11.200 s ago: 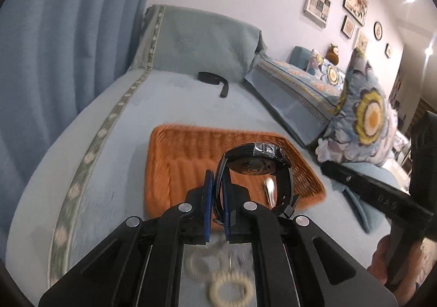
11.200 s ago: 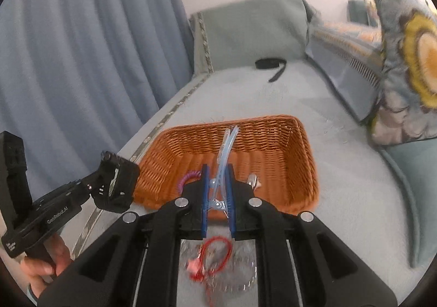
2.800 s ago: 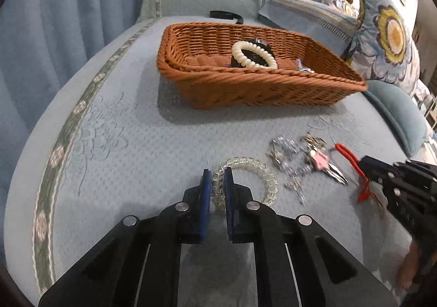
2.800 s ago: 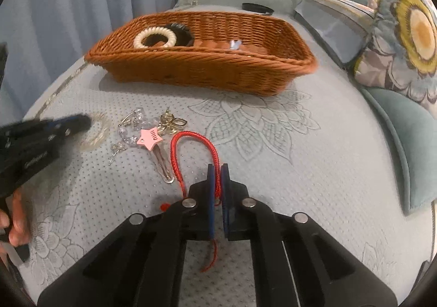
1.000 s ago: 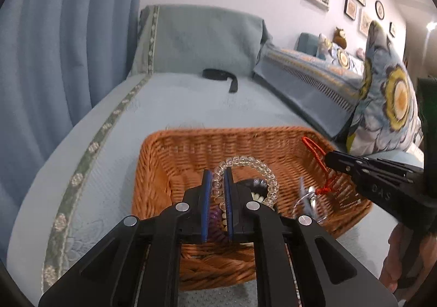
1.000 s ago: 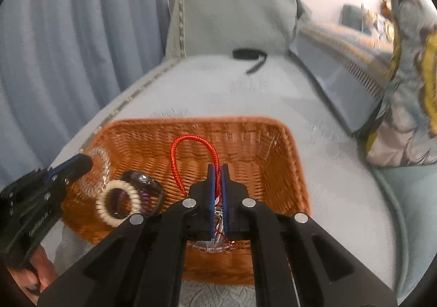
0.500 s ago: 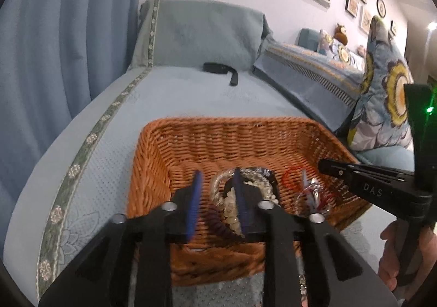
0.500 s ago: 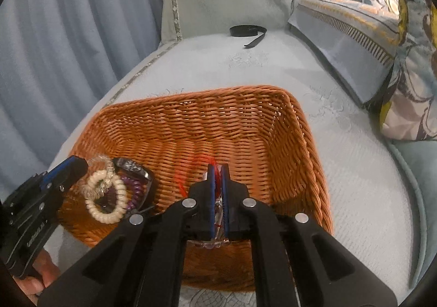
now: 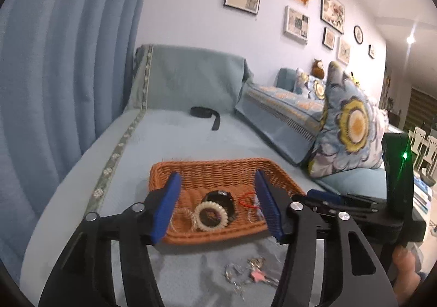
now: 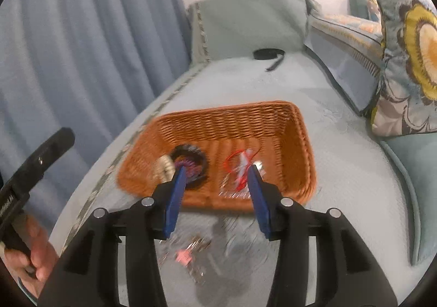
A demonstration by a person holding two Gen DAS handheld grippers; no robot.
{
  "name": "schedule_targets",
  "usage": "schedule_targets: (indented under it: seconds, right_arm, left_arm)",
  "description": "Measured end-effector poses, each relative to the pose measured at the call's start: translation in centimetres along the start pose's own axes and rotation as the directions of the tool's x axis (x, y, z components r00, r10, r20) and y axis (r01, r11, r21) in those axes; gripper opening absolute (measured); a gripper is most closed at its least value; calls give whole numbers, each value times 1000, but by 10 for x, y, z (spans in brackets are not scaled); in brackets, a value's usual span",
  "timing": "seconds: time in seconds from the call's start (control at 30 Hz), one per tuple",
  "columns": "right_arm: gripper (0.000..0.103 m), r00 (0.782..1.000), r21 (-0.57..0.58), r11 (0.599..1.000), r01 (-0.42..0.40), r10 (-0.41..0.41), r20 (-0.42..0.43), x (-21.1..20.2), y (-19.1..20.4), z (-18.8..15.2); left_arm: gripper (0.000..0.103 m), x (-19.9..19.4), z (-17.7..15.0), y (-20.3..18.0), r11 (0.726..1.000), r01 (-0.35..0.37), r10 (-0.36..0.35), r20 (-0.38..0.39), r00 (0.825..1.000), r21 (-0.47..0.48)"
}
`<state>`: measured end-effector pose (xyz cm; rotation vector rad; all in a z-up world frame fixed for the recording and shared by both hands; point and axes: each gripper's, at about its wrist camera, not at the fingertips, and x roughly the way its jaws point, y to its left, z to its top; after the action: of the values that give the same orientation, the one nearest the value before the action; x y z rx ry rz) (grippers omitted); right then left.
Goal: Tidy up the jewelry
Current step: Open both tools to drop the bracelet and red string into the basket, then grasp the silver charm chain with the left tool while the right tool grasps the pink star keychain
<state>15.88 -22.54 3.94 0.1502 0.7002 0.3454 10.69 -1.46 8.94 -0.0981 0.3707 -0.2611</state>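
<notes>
An orange wicker basket (image 9: 218, 170) (image 10: 232, 118) sits on the blue sofa cover. In it lie a black watch (image 9: 218, 197) (image 10: 191, 156), a cream bead bracelet (image 9: 210, 215), a clear coil bracelet (image 9: 181, 217) and a red cord bracelet (image 9: 247, 201) (image 10: 237, 163). My left gripper (image 9: 217, 206) is open and empty, above the basket's near side. My right gripper (image 10: 217, 186) is open and empty, above the basket's near edge. A pink star hair clip (image 9: 258, 275) (image 10: 183, 255) and silver chains (image 9: 235, 277) lie on the cover in front of the basket.
A black strap (image 9: 204, 113) (image 10: 269, 57) lies far back on the sofa. A flowered cushion (image 9: 352, 126) (image 10: 409, 47) stands at the right. A blue curtain (image 9: 62, 61) hangs at the left. The right gripper's body (image 9: 368, 206) shows at the right of the left wrist view.
Both grippers have opened wide and drawn back from the basket. The clear coil bracelet and the red cord bracelet now lie in the basket.
</notes>
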Motion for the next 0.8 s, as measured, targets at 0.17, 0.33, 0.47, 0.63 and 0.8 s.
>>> schedule_targets:
  seconds: [0.17, 0.33, 0.47, 0.63, 0.8]
  right_arm:
    - [43, 999, -43, 999, -27, 26, -22, -14, 19, -35]
    - [43, 995, -46, 998, -46, 42, -95, 5, 25, -64]
    - [43, 989, -75, 996, -39, 28, -146, 22, 27, -81]
    - [43, 979, -110, 993, -28, 5, -202, 40, 32, -88]
    - [43, 967, -145, 989, -3, -33, -251, 54, 37, -91]
  left_arm:
    - [57, -30, -29, 3, 999, 1, -1, -6, 1000, -33]
    - [57, -16, -67, 12, 996, 19, -27, -92, 995, -86]
    - [57, 1, -83, 17, 997, 4, -14, -141, 990, -76]
    - [55, 21, -98, 36, 989, 19, -51, -214, 976, -146]
    - [53, 33, -107, 40, 986, 35, -78, -263, 962, -165]
